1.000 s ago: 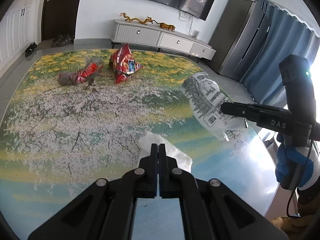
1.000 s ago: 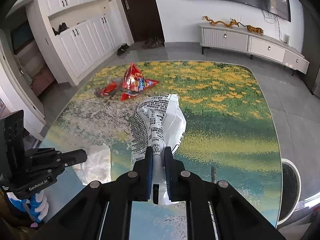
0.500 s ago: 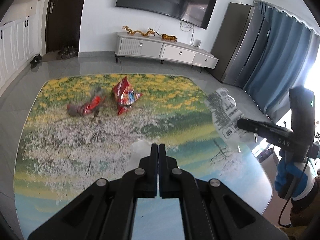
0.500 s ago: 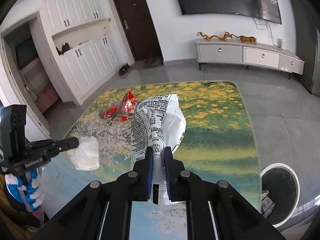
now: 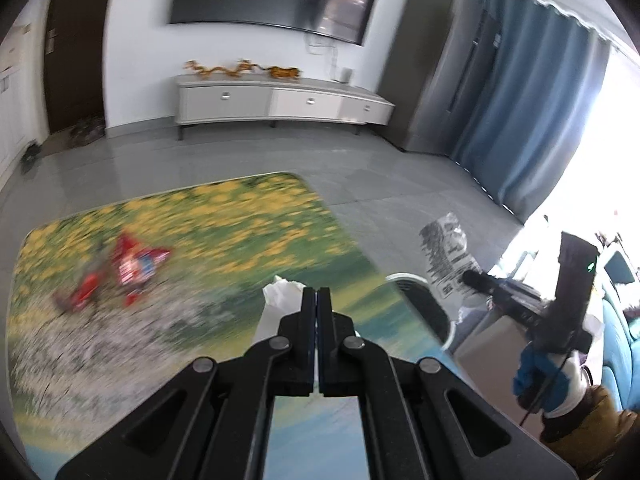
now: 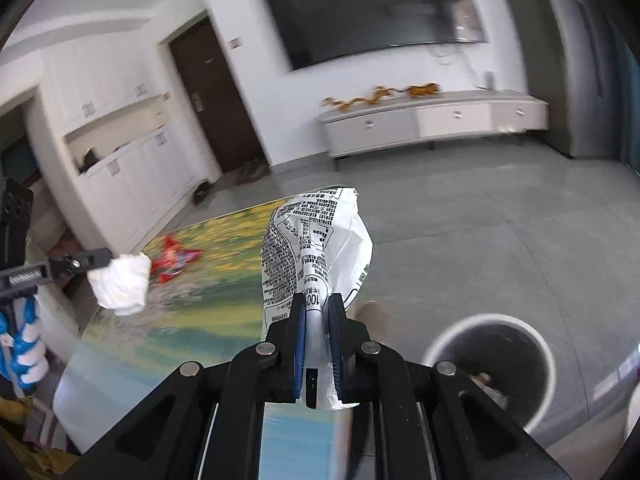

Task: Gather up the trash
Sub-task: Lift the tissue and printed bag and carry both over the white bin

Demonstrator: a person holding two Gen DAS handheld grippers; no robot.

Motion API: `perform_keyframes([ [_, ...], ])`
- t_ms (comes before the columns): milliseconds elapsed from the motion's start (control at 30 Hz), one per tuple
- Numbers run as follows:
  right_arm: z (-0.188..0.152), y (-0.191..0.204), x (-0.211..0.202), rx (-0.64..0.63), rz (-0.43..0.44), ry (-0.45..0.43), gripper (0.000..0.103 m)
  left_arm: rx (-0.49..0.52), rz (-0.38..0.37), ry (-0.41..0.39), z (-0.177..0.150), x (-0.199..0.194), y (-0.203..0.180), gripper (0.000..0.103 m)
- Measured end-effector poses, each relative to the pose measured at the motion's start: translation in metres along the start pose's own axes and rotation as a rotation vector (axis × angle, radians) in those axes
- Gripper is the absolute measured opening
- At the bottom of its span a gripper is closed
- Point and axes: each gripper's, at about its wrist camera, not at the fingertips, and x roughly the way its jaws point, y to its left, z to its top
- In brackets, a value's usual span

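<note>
White printed wrapper (image 6: 316, 248) pinched tight in the right claw (image 6: 317, 312) and a crumpled tissue (image 6: 120, 282) clamped in the fully closed left claw (image 5: 316, 300) have both been lifted off the tabletop (image 6: 192, 344) and swung right since a second ago, so the bin (image 6: 490, 364) on the floor now shows near right, likely the drop point. Red wrappers (image 5: 124, 272) still lie far left on the tabletop, awaiting collection; nothing blocks the bin's mouth.

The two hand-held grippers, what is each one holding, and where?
Left hand-held gripper: crumpled white tissue, by its edge. Right hand-held gripper: printed white bag, at its gathered end.
</note>
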Motion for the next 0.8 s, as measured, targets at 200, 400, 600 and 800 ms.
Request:
perform_keyframes([
  [200,-0.019,-0.082,-0.015,0.120,-0.117,0.003,0.011,0.114,-0.075,0.042,0.037,0.060,-0.077,0.000],
  [400,-0.037,-0.143,-0.014,0.216,-0.201,0.041,0.011,0.185,-0.154,0.098,0.054,0.127,-0.148,0.000],
  [600,-0.045,-0.177,-0.007,0.275,-0.246,0.069,0.014,0.201,-0.195,0.146,0.056,0.189,-0.197,0.000],
  [800,-0.057,-0.192,0.001,0.294,-0.308,0.109,0.040,0.168,-0.217,0.213,0.051,0.240,-0.219,0.004],
])
